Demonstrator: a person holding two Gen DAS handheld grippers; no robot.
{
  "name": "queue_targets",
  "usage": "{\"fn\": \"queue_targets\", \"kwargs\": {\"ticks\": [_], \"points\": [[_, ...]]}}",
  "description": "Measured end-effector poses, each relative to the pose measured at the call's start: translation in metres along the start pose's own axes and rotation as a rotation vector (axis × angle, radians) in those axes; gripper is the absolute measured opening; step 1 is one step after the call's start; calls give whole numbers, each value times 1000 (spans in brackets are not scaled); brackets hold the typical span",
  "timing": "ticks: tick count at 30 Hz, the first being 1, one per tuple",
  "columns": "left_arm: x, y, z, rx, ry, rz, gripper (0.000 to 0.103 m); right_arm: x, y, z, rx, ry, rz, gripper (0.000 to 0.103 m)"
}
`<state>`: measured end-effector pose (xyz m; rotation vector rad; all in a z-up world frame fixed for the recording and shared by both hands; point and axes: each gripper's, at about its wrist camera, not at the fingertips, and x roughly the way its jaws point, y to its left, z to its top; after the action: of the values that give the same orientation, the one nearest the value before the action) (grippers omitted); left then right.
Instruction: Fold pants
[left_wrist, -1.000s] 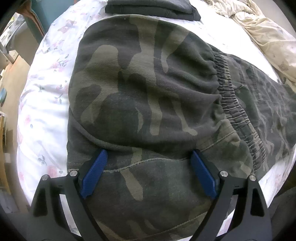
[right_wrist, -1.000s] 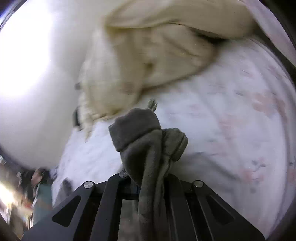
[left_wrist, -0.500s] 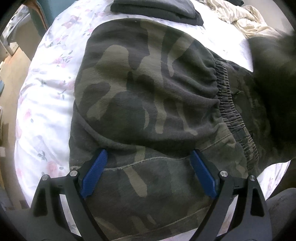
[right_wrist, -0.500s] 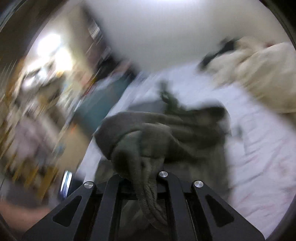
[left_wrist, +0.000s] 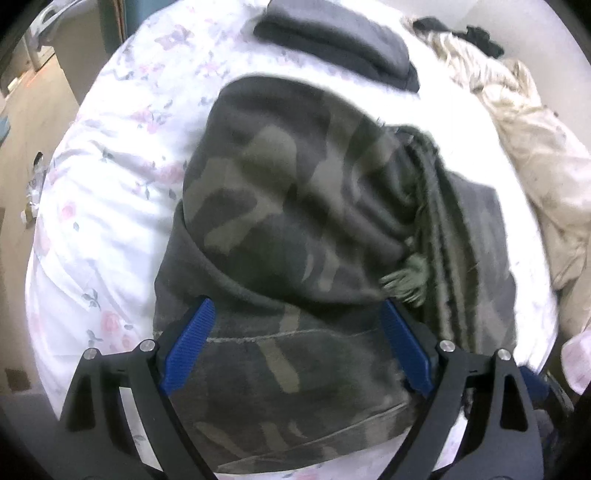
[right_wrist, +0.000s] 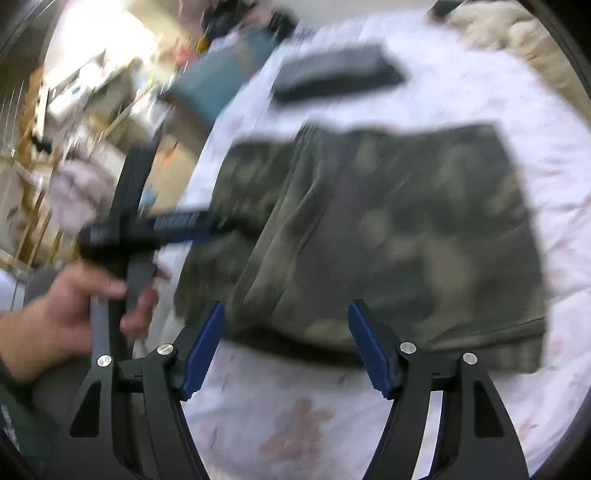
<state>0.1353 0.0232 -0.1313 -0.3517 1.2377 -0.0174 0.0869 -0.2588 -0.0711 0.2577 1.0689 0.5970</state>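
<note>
The camouflage pants (left_wrist: 295, 229) lie folded on the white floral bed sheet (left_wrist: 103, 206). Their bunched leg ends (left_wrist: 417, 266) rest on top at the right. My left gripper (left_wrist: 297, 332) hovers over the near part of the pants, its blue pads spread wide and pressing nothing. In the blurred right wrist view the pants (right_wrist: 388, 240) lie flat ahead. My right gripper (right_wrist: 288, 332) is opening just above their near edge, with no cloth pinched between its pads. A hand (right_wrist: 55, 321) at the left holds the other gripper's handle.
A dark folded garment (left_wrist: 332, 51) lies on the bed beyond the pants. Crumpled cream cloth (left_wrist: 524, 140) lies along the right side. The bed's left edge drops to the floor (left_wrist: 33, 110), with a teal object (right_wrist: 218, 74) and cluttered furniture beyond.
My right gripper swung across with the leg ends shut in its jaws, laid them over the folded pants and opened. My left gripper lifted slightly and stayed open.
</note>
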Motion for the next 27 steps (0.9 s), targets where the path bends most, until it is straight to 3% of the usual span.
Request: {"fn": "queue_targets", "kwargs": {"ticks": [1, 3, 5, 7, 9, 13, 14, 16, 17, 18, 21, 24, 25, 27], "points": [[-4, -2, 0, 7, -18, -5, 89, -4, -7, 4, 34, -40, -40, 67], [-10, -8, -2, 38, -51, -11, 89, 5, -29, 8, 156, -69, -95, 49], [-14, -16, -3, 75, -84, -15, 89, 29, -46, 3, 251, -5, -107, 36], [-20, -22, -7, 110, -120, -33, 89, 73, -54, -11, 320, 139, -59, 36], [-24, -34, -5, 141, -148, -52, 89, 91, -50, -18, 317, 184, -78, 36], [-27, -53, -1, 178, -176, -118, 89, 68, -56, -14, 397, 159, -2, 39], [-26, -57, 0, 188, -172, -113, 89, 59, -56, -13, 399, 141, 2, 40], [-21, -60, 1, 199, -158, -81, 89, 23, -60, -10, 399, 17, -11, 55], [-18, -59, 1, 196, -147, -61, 89, 9, -66, -8, 418, -42, -26, 67], [-16, -58, 1, 189, -137, -46, 89, -13, -78, -11, 470, -132, -52, 70], [-10, -49, 4, 137, -112, -41, 89, -42, -110, -18, 584, -240, -174, 70], [-12, -41, 4, 113, -113, -45, 89, -42, -145, -35, 776, -226, -352, 70], [-12, -40, 5, 114, -115, -44, 89, -39, -155, -43, 830, -213, -365, 70], [-13, -39, 4, 118, -114, -47, 89, -27, -173, -61, 953, -177, -311, 70]]}}
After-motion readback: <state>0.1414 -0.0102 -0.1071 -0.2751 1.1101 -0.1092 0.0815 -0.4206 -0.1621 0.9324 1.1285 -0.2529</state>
